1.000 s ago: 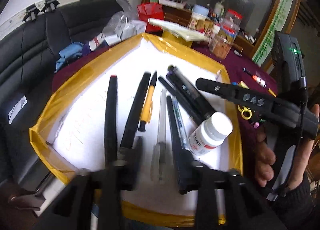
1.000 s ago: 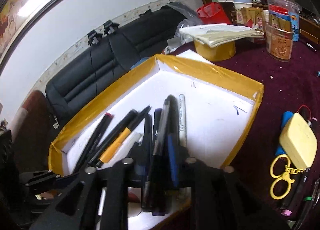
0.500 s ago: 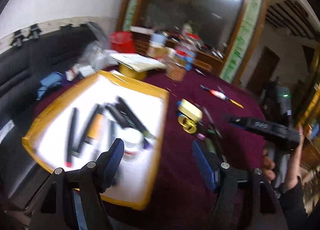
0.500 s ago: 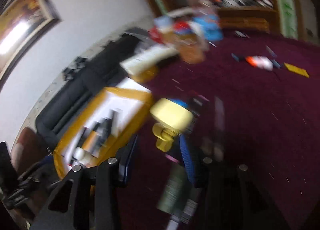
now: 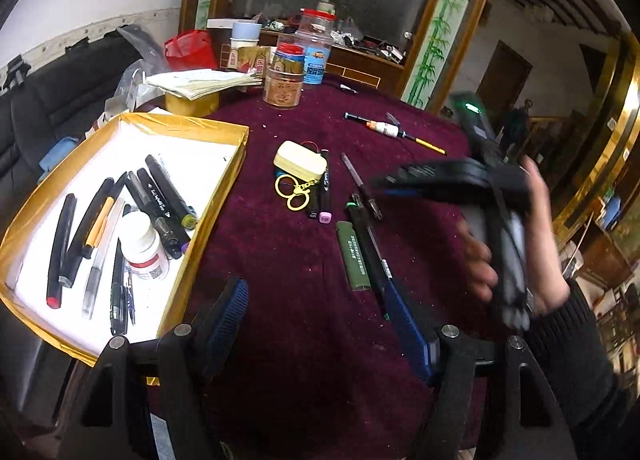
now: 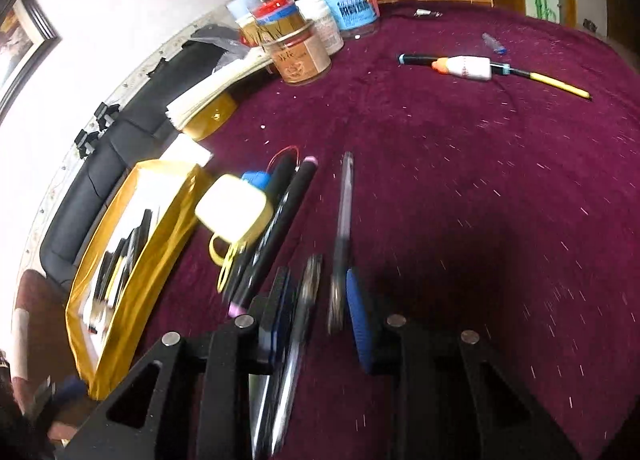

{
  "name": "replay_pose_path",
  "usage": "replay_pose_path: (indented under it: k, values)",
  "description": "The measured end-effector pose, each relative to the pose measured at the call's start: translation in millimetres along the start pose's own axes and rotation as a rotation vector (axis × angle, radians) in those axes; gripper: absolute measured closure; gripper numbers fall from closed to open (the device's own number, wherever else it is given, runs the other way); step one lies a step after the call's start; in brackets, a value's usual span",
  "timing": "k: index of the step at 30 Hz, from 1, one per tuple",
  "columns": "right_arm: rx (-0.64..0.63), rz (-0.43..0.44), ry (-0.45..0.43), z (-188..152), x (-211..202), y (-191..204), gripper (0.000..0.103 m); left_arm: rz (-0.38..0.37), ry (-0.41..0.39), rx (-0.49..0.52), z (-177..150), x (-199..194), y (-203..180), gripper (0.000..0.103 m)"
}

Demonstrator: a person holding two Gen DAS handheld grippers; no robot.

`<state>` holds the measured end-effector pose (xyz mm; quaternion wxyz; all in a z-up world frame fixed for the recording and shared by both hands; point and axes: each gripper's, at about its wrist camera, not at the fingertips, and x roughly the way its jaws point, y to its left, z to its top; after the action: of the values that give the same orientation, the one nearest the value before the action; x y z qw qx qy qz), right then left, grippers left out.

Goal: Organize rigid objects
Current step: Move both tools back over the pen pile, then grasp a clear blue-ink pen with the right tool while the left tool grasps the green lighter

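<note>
My left gripper (image 5: 320,320) hangs open over the bare maroon tablecloth, nothing between its blue pads. Left of it a yellow-rimmed tray (image 5: 224,180) holds several pens and a white bottle (image 5: 142,246). Loose on the cloth lie a yellow case (image 5: 299,159), yellow scissors (image 5: 294,192), a pink-capped marker (image 5: 325,196), a green lighter (image 5: 352,256) and a clear pen (image 5: 360,184). My right gripper (image 6: 320,300), blurred, is low over the clear pen (image 6: 344,200) and a dark pen (image 6: 308,296). Its jaws are closing with both pens between them, pads not pressing.
Jars (image 5: 284,84) and a stack of papers (image 5: 200,82) stand at the table's back. A white glue bottle (image 6: 464,67) and a yellow-tipped pen lie far right. A black sofa (image 5: 60,100) runs behind the tray. A hand (image 5: 532,280) carries the right gripper (image 5: 380,186).
Both grippers have swung from above the tray to the right, out over the maroon cloth. The left one has opened wider. The right one no longer carries the bundle of pens.
</note>
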<state>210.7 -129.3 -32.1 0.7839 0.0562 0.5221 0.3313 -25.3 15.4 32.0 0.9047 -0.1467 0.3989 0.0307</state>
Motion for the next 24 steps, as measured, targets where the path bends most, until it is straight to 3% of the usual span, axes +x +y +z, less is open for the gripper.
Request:
replay_pose_path:
  k: [3,6,8,13,19,22,24]
  values:
    - [-0.003,-0.017,-0.001,14.8,20.9,-0.3,0.084,0.015,0.003,0.011,-1.3,-0.8,-1.5,0.029]
    - [-0.015,-0.061,0.005,24.7,37.8,0.4,0.086,0.017,0.017,0.003,-2.4,1.3,0.3,0.029]
    - [-0.028,-0.085,0.028,24.8,47.4,0.4,0.094,0.014,0.030,-0.001,-1.6,5.2,1.3,0.029]
    - [-0.052,-0.118,0.026,15.6,37.6,-2.5,0.095,-0.003,0.069,-0.010,1.2,17.7,1.7,0.029]
    - [-0.015,-0.113,0.026,-20.3,1.3,-30.9,0.095,-0.051,0.156,-0.027,14.0,50.8,0.1,0.030]
    - [0.023,-0.062,0.005,-25.3,-3.3,-39.7,0.095,-0.084,0.229,-0.047,22.8,75.1,-3.4,0.047]
    - [0.006,-0.067,0.001,-24.6,-2.4,-37.2,0.095,-0.087,0.265,-0.061,28.0,87.7,-4.5,0.051]
